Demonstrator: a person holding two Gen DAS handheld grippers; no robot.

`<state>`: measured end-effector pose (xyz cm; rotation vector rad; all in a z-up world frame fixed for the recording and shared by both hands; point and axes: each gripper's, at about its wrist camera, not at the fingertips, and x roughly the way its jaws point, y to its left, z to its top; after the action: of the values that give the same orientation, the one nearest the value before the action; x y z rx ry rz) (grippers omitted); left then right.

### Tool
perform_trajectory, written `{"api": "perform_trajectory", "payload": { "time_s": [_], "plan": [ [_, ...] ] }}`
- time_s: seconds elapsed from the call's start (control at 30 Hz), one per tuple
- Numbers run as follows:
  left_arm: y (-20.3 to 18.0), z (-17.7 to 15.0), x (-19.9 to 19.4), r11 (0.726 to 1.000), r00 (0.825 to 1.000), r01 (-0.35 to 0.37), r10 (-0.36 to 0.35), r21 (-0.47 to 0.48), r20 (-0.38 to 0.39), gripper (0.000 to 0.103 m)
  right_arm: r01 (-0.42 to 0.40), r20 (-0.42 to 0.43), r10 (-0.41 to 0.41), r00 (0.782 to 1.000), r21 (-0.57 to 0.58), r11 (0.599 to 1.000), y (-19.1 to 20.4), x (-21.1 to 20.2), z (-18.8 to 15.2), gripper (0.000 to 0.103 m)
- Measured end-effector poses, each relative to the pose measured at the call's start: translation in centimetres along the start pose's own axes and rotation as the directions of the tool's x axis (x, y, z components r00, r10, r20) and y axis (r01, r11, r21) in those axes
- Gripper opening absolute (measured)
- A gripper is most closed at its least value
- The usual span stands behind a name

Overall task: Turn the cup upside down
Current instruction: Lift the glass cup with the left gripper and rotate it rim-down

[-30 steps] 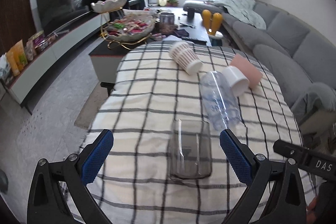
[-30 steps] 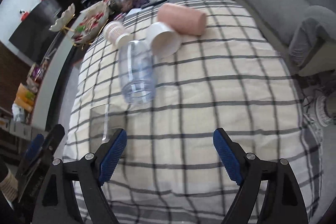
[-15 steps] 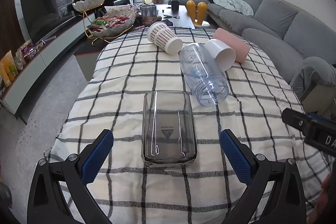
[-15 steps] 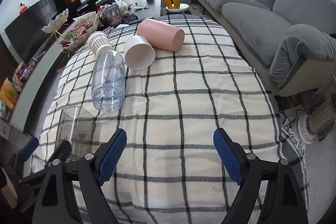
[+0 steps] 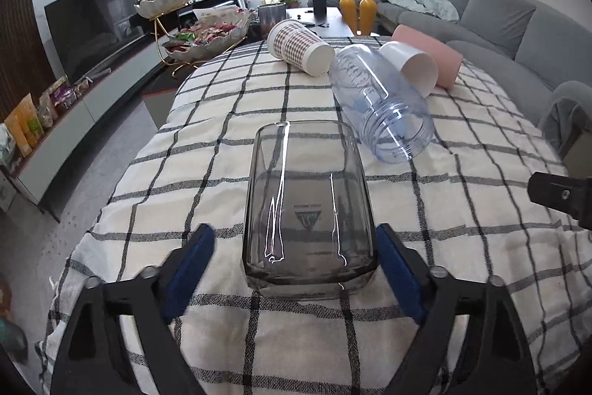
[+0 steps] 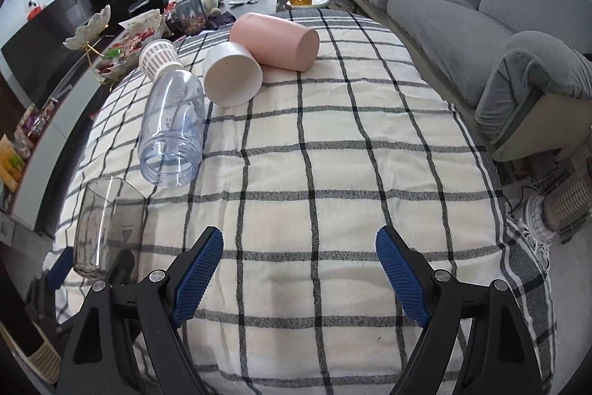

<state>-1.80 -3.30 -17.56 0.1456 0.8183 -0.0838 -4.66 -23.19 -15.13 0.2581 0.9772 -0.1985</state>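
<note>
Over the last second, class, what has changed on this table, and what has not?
The left gripper has advanced until its open fingers flank the smoky glass cup; the right pad looks to touch it. The right gripper stayed open and empty. The other cups lie unmoved.

Clear bottle [image 5: 381, 102] just behind smoky cup [image 5: 309, 210]

From my feed the surface [image 5: 229, 143] had a cream cloth with black checks. The nearest cup [image 5: 309, 210] was smoky grey glass, the bottle [image 5: 381, 106] pale blue, one cup [image 5: 298, 47] red houndstooth, another [image 6: 273, 41] pink, another [image 6: 231, 80] white.
</note>
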Motion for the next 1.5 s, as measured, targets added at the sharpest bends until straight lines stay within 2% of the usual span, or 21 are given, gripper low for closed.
{"api": "perform_trajectory", "payload": {
  "time_s": [0.03,0.13,0.43,0.57,0.73,0.83,0.93,0.97,1.0,1.07,1.13,1.2,1.27,1.3,1.33,1.37,1.47,1.5],
  "plan": [
    [-0.1,0.0,0.1,1.0,1.0,0.002,-0.001,0.003,-0.004,0.081,0.002,-0.001,-0.002,1.0,-0.002,1.0,0.0,0.0,0.0,0.085],
    [-0.2,0.0,0.0,0.999,0.999,0.032,-0.032,0.007,-0.001,0.067,0.002,0.004,-0.002,1.0,0.001,1.0,0.0,-0.2,0.0,0.085],
    [0.3,0.2,-0.7,0.998,0.998,0.068,-0.068,-0.016,-0.003,0.067,-0.004,0.028,0.004,1.0,-0.003,1.0,0.3,-1.1,0.3,0.085],
    [0.5,1.2,-1.5,0.997,0.997,0.074,-0.075,-0.01,-0.026,0.066,-0.018,0.036,0.017,0.999,0.018,1.0,0.2,-2.1,0.9,0.085],
    [0.7,3.2,-2.0,0.996,0.989,0.082,-0.078,0.024,-0.123,0.066,-0.059,0.051,0.055,0.997,0.072,0.996,0.2,-4.3,2.5,0.085],
    [0.6,4.9,-2.4,0.991,0.969,0.12,-0.105,0.056,-0.225,0.066,-0.08,0.078,0.074,0.994,0.082,0.993,0.3,-5.8,3.4,0.085],
    [-0.1,6.3,-2.8,0.981,0.935,0.166,-0.124,0.102,-0.332,0.066,-0.118,0.091,0.108,0.99,0.11,0.987,0.2,-6.8,4.2,0.086],
    [-0.3,6.7,-2.7,0.978,0.92,0.177,-0.125,0.11,-0.372,0.066,-0.127,0.091,0.116,0.989,0.121,0.984,0.1,-6.9,4.4,0.088],
    [-0.4,7.1,-2.6,0.976,0.897,0.194,-0.133,0.104,-0.421,0.066,-0.138,0.09,0.126,0.988,0.138,0.981,-0.1,-7.0,4.6,0.088],
    [-0.8,7.6,-2.0,0.968,0.837,0.234,-0.153,0.09,-0.525,0.066,-0.165,0.081,0.153,0.985,0.18,0.97,-0.8,-6.9,5.1,0.089],
    [-1.5,8.2,-1.8,0.961,0.79,0.26,-0.155,0.096,-0.593,0.066,-0.188,0.06,0.179,0.982,0.225,0.956,-1.5,-6.6,5.5,0.089],
    [-2.7,8.7,-1.6,0.95,0.749,0.285,-0.138,0.126,-0.648,0.066,-0.19,0.036,0.187,0.982,0.259,0.947,-2.2,-6.2,5.9,0.089],
    [-3.8,9.2,-1.4,0.942,0.715,0.302,-0.125,0.143,-0.688,0.066,-0.191,0.013,0.196,0.981,0.29,0.938,-2.9,-5.9,6.3,0.089],
    [-4.5,9.5,-0.9,0.939,0.68,0.316,-0.123,0.138,-0.723,0.066,-0.191,0.005,0.199,0.98,0.307,0.932,-3.4,-5.8,6.6,0.089],
    [-4.9,9.8,-0.6,0.938,0.656,0.322,-0.122,0.13,-0.745,0.066,-0.189,0.002,0.199,0.98,0.319,0.929,-3.9,-5.7,6.8,0.089],
    [-5.4,9.9,0.0,0.938,0.618,0.326,-0.117,0.118,-0.778,0.066,-0.189,0.001,0.2,0.98,0.328,0.926,-4.3,-5.7,7.0,0.089],
    [-6.5,10.0,1.6,0.941,0.533,0.323,-0.091,0.103,-0.841,0.066,-0.181,0.0,0.194,0.981,0.361,0.915,-5.7,-5.5,7.7,0.089],
    [-7.0,9.9,2.0,0.941,0.514,0.321,-0.08,0.105,-0.854,0.066,-0.178,0.0,0.192,0.981,0.373,0.91,-6.2,-5.3,7.9,0.089]
  ]
}}
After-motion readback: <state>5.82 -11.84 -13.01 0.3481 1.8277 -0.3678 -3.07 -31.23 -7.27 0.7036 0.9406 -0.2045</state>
